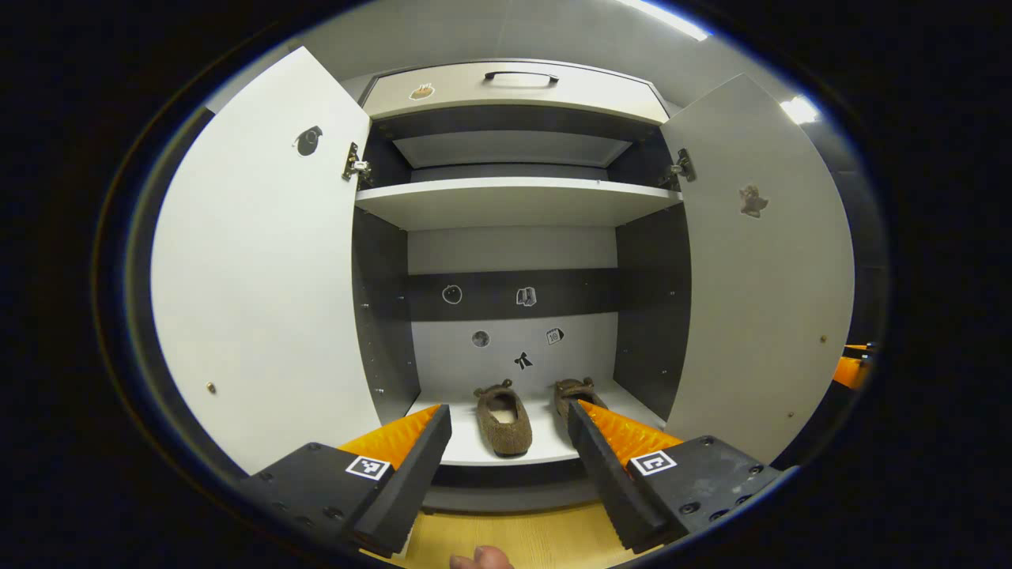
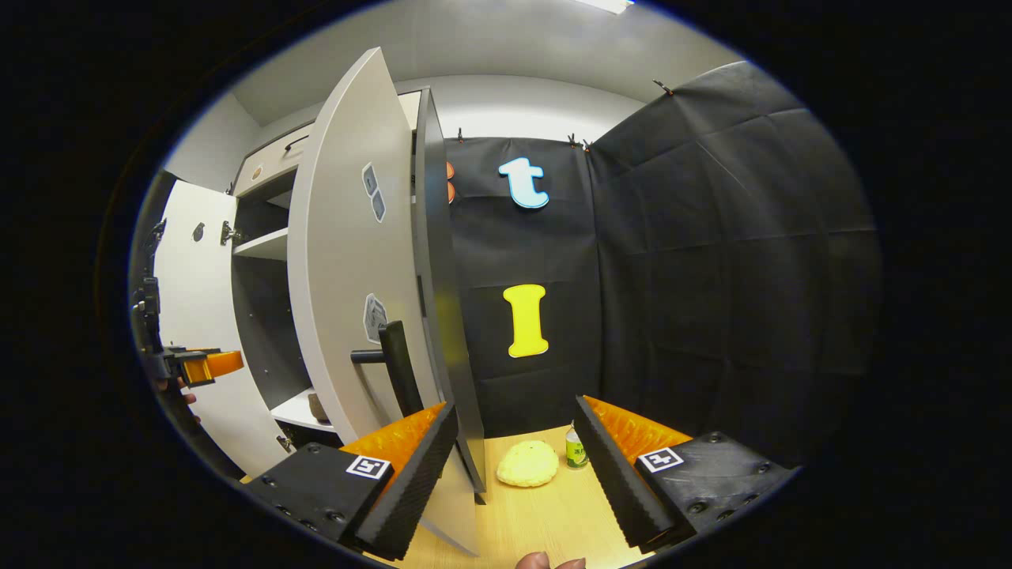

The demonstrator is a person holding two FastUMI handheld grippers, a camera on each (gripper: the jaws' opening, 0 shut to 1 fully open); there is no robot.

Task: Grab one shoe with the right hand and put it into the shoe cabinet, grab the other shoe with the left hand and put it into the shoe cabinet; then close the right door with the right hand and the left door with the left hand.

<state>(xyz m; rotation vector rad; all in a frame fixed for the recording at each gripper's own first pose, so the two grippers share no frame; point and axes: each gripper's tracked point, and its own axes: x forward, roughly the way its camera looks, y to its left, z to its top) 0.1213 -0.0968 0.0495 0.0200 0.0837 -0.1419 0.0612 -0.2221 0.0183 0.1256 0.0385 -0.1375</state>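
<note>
risk: my right gripper (image 2: 512, 458) sits beside the right door (image 2: 348, 261) edge, near its handle (image 2: 391, 359); a glancing push could slip off and leave it ajar.
shoes: both shoes (image 1: 503, 419) on the cabinet's bottom shelf (image 1: 474, 452), near its front edge.
left gripper (image 1: 510, 446): spread wide, empty, touching nothing.
right gripper: spread wide, empty.
left door (image 1: 261, 261): open.

Yellow sponge (image 2: 527, 464) beside small bottle (image 2: 576, 452)
</note>
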